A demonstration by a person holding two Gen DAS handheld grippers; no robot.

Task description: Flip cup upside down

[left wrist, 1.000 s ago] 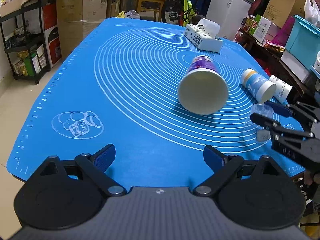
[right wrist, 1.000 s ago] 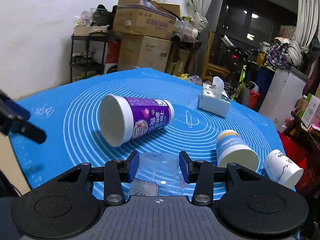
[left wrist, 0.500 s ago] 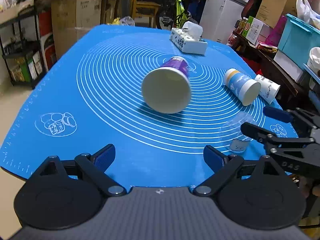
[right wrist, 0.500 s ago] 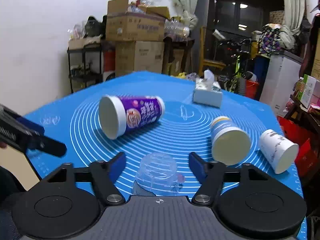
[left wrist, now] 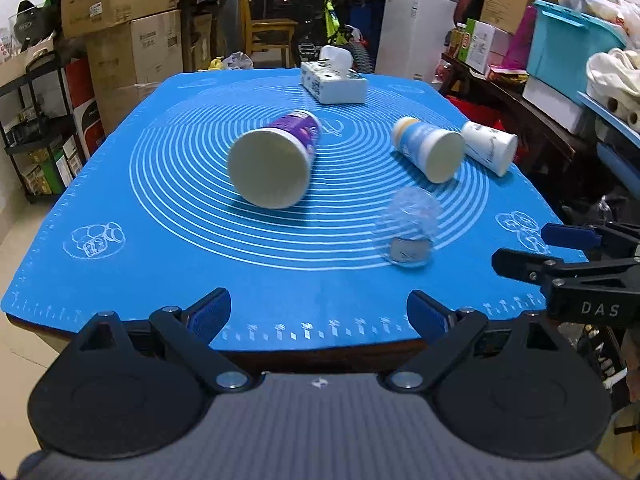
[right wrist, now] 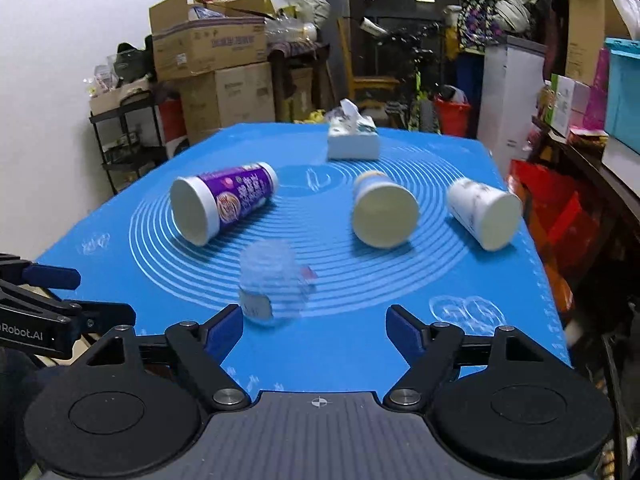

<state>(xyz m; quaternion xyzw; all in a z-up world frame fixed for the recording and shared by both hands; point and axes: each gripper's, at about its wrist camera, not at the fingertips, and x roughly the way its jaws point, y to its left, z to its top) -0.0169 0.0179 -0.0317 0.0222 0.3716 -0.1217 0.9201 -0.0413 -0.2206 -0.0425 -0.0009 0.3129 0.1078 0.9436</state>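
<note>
The clear cup point(right wrist: 272, 286), pinched a second ago, is now released and stands mouth-down near the purple cup point(right wrist: 226, 204). The right gripper point(right wrist: 315, 334) is drawn back with jaws spread, as are those of the left gripper point(left wrist: 319, 312), so the flip is judged done.

"DAS" on right hand-held gripper point(left wrist: 560, 248); "Robot.AI" on left hand-held gripper point(right wrist: 60, 296)

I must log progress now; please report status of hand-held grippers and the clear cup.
Both hand-held grippers open, empty: left, right. Clear cup free on blue mat, apparently upside down. Nothing in the way.
</note>
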